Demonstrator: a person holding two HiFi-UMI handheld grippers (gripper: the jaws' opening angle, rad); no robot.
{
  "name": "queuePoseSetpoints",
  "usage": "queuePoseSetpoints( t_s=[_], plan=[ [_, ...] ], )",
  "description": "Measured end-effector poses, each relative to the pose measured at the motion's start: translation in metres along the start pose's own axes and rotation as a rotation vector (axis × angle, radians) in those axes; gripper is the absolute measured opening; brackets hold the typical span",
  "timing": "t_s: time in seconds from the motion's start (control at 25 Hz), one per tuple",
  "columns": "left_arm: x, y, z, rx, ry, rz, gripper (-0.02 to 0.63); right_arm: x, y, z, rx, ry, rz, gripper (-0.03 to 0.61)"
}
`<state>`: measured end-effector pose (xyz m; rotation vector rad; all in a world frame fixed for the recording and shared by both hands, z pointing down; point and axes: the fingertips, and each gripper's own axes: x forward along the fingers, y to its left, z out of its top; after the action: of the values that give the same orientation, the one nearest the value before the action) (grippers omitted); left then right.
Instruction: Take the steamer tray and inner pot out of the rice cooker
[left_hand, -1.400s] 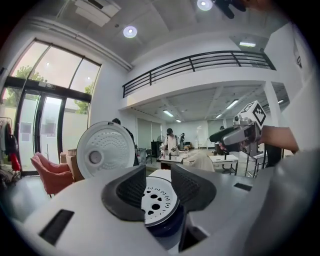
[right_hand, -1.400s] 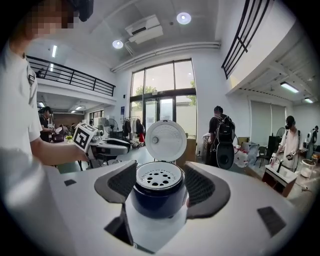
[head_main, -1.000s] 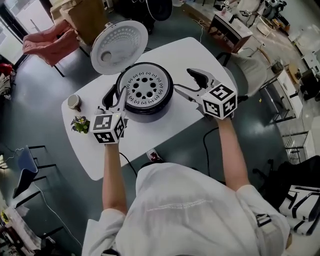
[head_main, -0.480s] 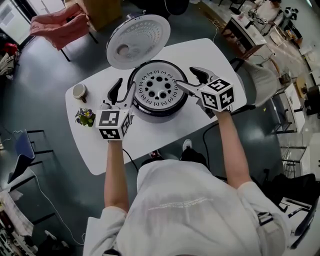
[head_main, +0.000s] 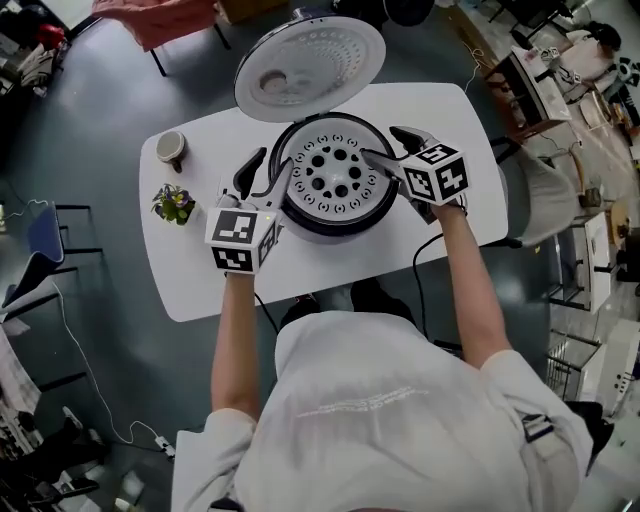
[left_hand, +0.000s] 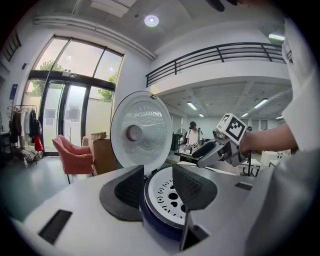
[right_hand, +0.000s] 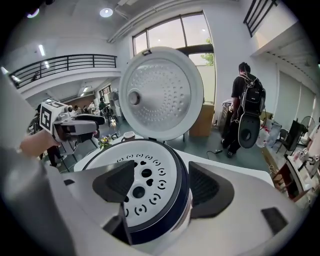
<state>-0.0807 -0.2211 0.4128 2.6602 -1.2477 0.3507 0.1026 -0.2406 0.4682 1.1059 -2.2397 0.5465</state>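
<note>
The rice cooker stands on the white table with its round lid tipped up at the back. In its mouth lies the white steamer tray, pierced with holes. The inner pot below is hidden. My left gripper is open, its jaws either side of the cooker's left rim. The right gripper is open too, straddling the right rim. In the left gripper view the tray shows between the fingers. In the right gripper view the tray fills the gap beside the fingers.
A mug and a small potted plant sit on the table's left part. A power cord hangs off the near edge. A chair stands to the right. A person with a backpack stands beyond the table.
Both grippers have closed in on the cooker. The right one came down and left over the right rim; the left one edged to the left rim.
</note>
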Motion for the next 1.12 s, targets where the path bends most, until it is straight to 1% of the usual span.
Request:
queuePoseSetpoints(
  t_s=[0.2,0.44,0.8,1.04,1.12],
  plan=[
    [-0.002,0.015,-0.016,-0.047,0.027,0.065,0.192,0.029,-0.006,-0.011,-0.024,0.069,0.038,0.339],
    [0.009,0.020,-0.023,-0.063,0.068,0.093,0.192,0.046,-0.019,-0.014,-0.031,0.114,0.039,0.337],
    [0.020,0.019,-0.027,-0.077,0.106,0.092,0.190,0.058,-0.030,-0.019,-0.064,0.163,0.013,0.337],
    [0.025,0.019,-0.030,-0.081,0.123,0.092,0.189,0.062,-0.034,-0.028,-0.126,0.200,-0.017,0.337],
    [0.027,0.020,-0.031,-0.083,0.125,0.092,0.189,0.063,-0.036,-0.031,-0.126,0.207,-0.023,0.335]
  ],
)
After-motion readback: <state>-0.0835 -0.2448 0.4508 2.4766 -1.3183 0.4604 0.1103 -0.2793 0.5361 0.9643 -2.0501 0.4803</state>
